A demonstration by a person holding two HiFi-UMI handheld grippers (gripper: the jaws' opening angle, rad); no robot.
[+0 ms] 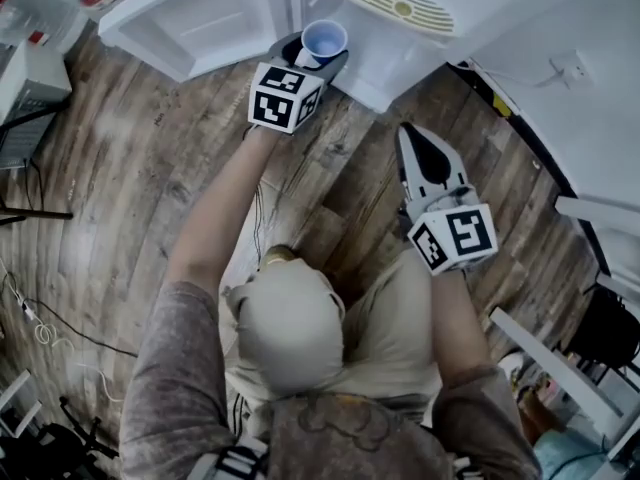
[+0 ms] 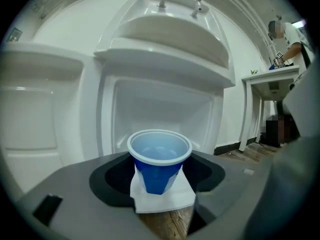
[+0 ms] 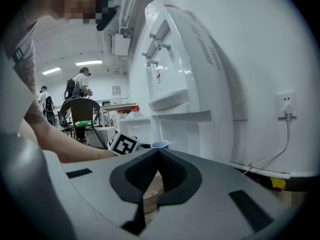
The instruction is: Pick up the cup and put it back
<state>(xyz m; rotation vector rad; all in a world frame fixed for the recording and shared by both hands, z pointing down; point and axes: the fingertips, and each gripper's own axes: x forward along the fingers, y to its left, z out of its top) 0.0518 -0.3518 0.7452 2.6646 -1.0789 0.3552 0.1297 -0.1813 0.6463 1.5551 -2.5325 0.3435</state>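
Observation:
A blue cup with a white inside sits between the jaws of my left gripper, which is shut on it and holds it up in front of the white water dispenser. In the left gripper view the cup stands upright before the dispenser's open lower compartment, under the drip shelf. My right gripper hangs lower and to the right, shut with nothing in it. Seen from the right gripper view, its jaws meet, and the cup shows small beyond them.
The dispenser's lower door stands open to the left. A wall socket with a cable is on the right wall. People, a chair and tables stand far back. White frame bars lie at the lower right on the wooden floor.

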